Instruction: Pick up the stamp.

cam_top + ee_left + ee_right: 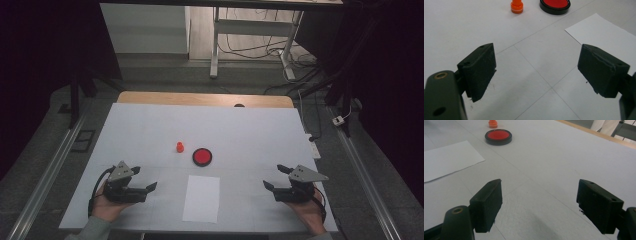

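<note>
High view: a white table (150, 125) carries a sheet of paper (201, 198) near the front edge, a round red ink pad (202, 156) just beyond it, and a small orange stamp (180, 146) beside the pad. The left gripper (145, 181) and right gripper (272, 177) rest low at either side, jaws spread wide and empty, well apart from everything. Nothing seems started yet. Next, I judge, one gripper must reach forward and close on the upright stamp without tipping it.
</note>
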{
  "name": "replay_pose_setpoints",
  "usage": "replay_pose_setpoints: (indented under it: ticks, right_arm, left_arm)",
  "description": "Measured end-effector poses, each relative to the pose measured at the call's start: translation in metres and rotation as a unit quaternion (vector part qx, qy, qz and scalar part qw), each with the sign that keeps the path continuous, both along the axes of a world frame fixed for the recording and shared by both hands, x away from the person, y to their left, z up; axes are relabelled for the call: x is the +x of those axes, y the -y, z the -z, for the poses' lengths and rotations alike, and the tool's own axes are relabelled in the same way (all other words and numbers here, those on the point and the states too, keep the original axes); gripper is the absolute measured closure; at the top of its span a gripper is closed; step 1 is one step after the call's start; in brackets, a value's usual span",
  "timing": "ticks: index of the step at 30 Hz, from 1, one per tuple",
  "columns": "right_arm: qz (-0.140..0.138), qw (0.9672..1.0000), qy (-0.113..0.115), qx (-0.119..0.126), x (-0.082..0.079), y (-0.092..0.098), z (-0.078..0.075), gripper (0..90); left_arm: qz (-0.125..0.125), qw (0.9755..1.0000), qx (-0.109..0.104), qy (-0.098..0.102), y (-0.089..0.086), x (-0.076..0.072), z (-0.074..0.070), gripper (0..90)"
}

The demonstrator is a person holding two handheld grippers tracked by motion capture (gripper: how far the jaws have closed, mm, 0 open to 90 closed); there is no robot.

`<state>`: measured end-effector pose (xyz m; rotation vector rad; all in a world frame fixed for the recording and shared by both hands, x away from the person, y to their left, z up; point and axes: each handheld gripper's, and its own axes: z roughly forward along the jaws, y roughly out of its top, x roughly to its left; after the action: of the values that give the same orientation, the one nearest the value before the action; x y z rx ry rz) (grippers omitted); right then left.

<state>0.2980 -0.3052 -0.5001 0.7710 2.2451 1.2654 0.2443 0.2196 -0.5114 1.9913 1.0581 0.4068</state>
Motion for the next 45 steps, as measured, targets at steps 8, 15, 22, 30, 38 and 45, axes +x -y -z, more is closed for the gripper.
replay_pose_setpoints:
  ticks: [8, 15, 22, 30, 38, 45]
  right_arm:
    - [-0.010, 1.0000, -0.002, 0.000, 0.001, -0.003, 0.003, 21.8]
    - [-0.013, 0.9997, -0.015, 0.016, 0.001, -0.004, 0.005, 23.5]
    - [-0.009, 0.9998, -0.015, 0.010, 0.002, -0.004, 0.006, 24.2]
    - [-0.011, 0.9997, -0.015, 0.015, -0.001, -0.003, 0.003, 26.0]
    - [-0.010, 0.9997, -0.013, 0.020, 0.001, -0.005, 0.002, 27.3]
    - [-0.009, 0.9995, -0.015, 0.027, 0.002, -0.007, 0.002, 28.1]
  left_arm:
    - [0.003, 1.0000, 0.007, 0.001, 0.001, 0.000, 0.001, 15.7]
    - [0.003, 1.0000, 0.002, 0.004, 0.000, 0.002, 0.000, 16.4]
    - [0.013, 0.9997, 0.020, 0.009, 0.003, -0.001, 0.002, 16.9]
    - [0.007, 0.9997, 0.015, 0.017, 0.002, -0.002, -0.004, 17.5]
    - [0.007, 0.9996, 0.017, 0.020, 0.004, 0.001, -0.008, 18.1]
    - [0.010, 0.9998, 0.003, 0.016, 0.007, 0.012, -0.015, 19.1]
